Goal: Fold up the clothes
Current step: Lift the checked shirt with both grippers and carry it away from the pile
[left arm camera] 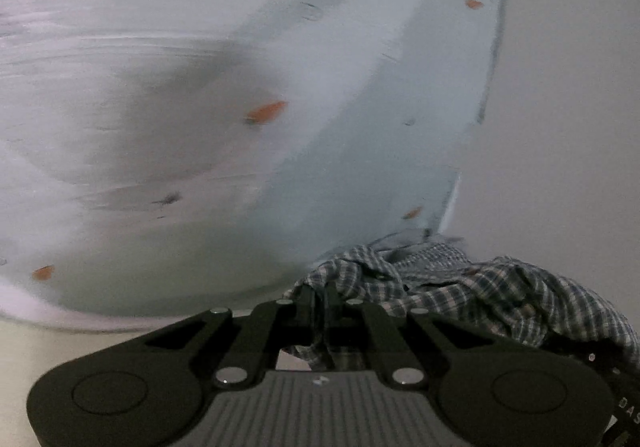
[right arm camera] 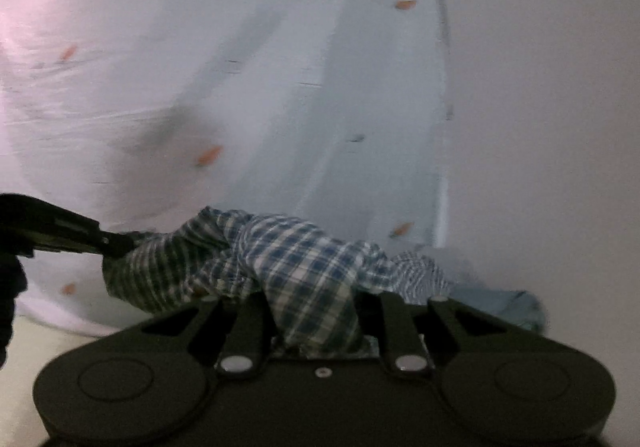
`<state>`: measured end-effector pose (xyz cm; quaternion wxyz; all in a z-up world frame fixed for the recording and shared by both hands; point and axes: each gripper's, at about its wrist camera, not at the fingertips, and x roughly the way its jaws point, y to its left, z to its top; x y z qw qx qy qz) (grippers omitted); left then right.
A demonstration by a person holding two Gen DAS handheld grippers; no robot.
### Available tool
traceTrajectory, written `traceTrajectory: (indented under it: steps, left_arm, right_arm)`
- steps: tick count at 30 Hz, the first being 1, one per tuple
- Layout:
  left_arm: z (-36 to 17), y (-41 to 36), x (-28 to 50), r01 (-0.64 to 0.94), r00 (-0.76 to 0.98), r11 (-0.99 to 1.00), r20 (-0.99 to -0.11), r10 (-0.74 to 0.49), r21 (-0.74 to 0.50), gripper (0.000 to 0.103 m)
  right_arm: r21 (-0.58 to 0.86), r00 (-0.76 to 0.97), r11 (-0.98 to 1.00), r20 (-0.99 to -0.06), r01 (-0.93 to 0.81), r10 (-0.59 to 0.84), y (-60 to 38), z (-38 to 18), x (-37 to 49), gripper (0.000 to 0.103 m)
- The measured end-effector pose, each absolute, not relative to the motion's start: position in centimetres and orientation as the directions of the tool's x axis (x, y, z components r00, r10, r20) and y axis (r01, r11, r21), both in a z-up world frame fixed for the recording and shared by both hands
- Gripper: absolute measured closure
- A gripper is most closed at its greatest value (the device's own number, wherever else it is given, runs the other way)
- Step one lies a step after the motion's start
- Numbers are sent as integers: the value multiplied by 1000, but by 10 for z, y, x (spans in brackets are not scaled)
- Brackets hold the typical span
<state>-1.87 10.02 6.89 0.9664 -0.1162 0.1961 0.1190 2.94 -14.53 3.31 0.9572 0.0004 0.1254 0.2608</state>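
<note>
A blue-and-cream plaid shirt (left arm camera: 472, 287) hangs bunched between both grippers, above a pale sheet (left arm camera: 200, 127) printed with small orange marks. My left gripper (left arm camera: 320, 295) is shut on a fold of the shirt, the cloth pinched between its narrow black fingers. In the right wrist view the plaid shirt (right arm camera: 296, 259) drapes over my right gripper (right arm camera: 316, 311), which is shut on a thick wad of it; its fingertips are buried in cloth. The left gripper (right arm camera: 116, 243) shows at the left edge of that view, clamped on the shirt's far end.
The pale sheet (right arm camera: 240, 67) covers the surface below and ends at a straight edge (right arm camera: 442, 87) on the right, with plain grey surface (right arm camera: 540, 127) beyond. A light blue garment (right arm camera: 500, 303) lies at the right, behind the shirt. The background is motion-blurred.
</note>
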Motion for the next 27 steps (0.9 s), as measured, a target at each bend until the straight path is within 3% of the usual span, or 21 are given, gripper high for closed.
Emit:
traceTrajectory:
  steps: [7,12,23,27]
  left_arm:
    - [75,158,-128,-396,859,902,-417,297,-172,99]
    - [56,202,-197,-521,784,836,-484,388,-173,99]
    - [15,255,-295,-704,635,694,-573,519,-152,99]
    - [27,263,-321,-735,622,659,-545,562,-160,99]
  right_arm:
    - [119,739,779,-255,-616,623,-87,33,-47,86]
    - [133,654,703,-279,-699,703,-39,27,-88,86]
    - [189,442,535,-378,-823,814,36,-14,-162,86]
    - [166,398,477,-357,-863,845,54,-5,-174,86]
